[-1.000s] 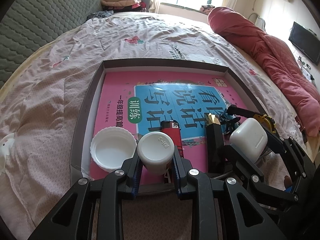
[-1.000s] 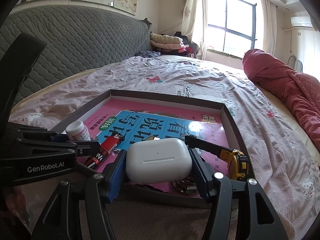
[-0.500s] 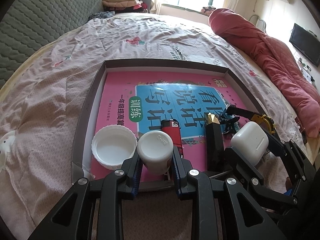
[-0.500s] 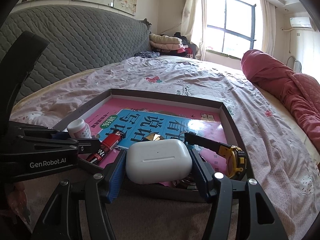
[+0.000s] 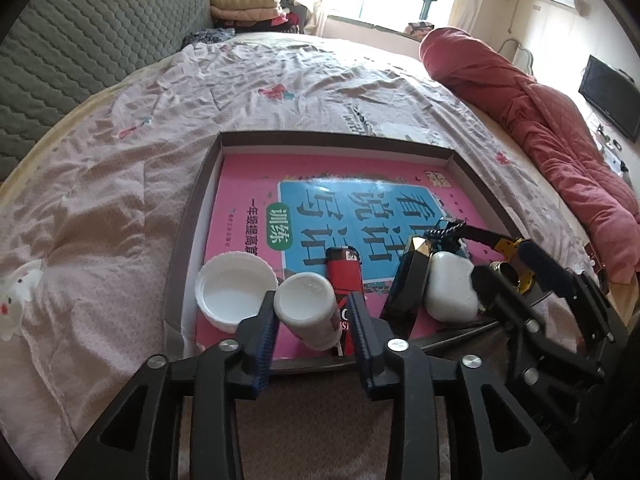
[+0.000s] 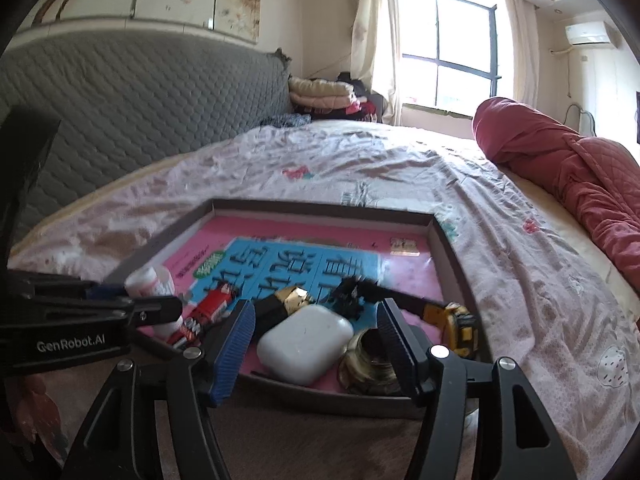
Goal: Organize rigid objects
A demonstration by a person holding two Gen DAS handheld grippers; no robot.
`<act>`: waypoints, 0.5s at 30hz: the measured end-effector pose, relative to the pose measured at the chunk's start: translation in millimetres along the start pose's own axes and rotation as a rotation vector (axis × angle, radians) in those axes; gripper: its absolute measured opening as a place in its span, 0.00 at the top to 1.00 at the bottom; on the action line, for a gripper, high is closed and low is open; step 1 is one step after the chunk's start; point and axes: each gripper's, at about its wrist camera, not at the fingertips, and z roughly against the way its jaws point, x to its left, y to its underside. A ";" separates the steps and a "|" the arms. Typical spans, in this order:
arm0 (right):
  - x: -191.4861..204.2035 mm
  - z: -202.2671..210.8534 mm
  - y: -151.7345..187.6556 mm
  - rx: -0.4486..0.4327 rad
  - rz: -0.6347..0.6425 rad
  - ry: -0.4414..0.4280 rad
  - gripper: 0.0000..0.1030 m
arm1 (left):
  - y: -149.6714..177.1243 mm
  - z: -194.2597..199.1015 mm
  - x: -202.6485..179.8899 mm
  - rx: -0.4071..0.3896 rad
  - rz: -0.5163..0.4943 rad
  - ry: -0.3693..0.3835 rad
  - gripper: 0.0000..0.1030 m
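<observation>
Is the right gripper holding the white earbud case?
No: the right gripper is open, and the white earbud case lies on the pink book, clear of both fingers.

Bedspread (image 5: pixel 168 168): pale pink, patterned, wrinkled | Headboard (image 6: pixel 132 100): grey quilted | Folded blankets (image 5: pixel 246 4): stacked at far corner beside window (image 6: pixel 448 60) | Rolled quilt (image 5: pixel 540 128): red, along bed's right edge | Television (image 5: pixel 610 98): dark, wall side | Air conditioner (image 6: pixel 588 34): high on wall

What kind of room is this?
Most likely a bedroom. There is a big bed with a padded grey headboard, a rolled red quilt, and folded blankets by the window.
</observation>
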 end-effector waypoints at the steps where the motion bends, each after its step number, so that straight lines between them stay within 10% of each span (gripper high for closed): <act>1: -1.9 2.8 -1.9 -0.012 -0.002 0.010 0.39 | -0.5 2.3 -0.3 -0.006 0.000 -0.001 0.54; 15: -23.5 44.6 -10.6 -0.033 -0.084 0.070 0.39 | 0.4 42.4 -7.9 -0.067 -0.015 0.003 0.39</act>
